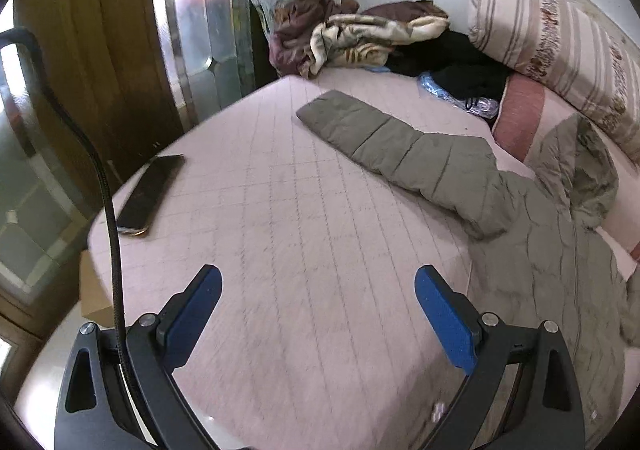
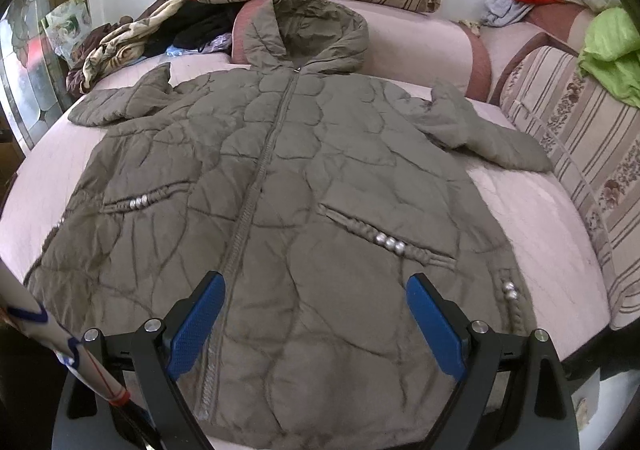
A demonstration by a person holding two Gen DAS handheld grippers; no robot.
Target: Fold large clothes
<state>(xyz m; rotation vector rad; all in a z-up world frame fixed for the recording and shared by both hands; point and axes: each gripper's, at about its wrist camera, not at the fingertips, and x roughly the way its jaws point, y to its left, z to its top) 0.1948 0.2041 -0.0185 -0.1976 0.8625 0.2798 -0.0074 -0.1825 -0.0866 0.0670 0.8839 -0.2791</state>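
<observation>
While both grippers, left gripper (image 1: pixel 318 282) and right gripper (image 2: pixel 316 290), are held wide open and empty, a soft, bulky quilted jacket (image 2: pixel 280 178) is spread zip-up across the bed (image 1: pixel 280 210), hood toward the headboard edge; sleeve cuffs are judged best grasped.

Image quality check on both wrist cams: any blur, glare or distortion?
Left wrist: strong fisheye bending of the bed edge, blown-out window glare at far left, phone and sleeve fairly sharp. Right wrist: even daylight, jacket sharp at centre, slight smear at its lower left hem, black vignette corners.
</observation>
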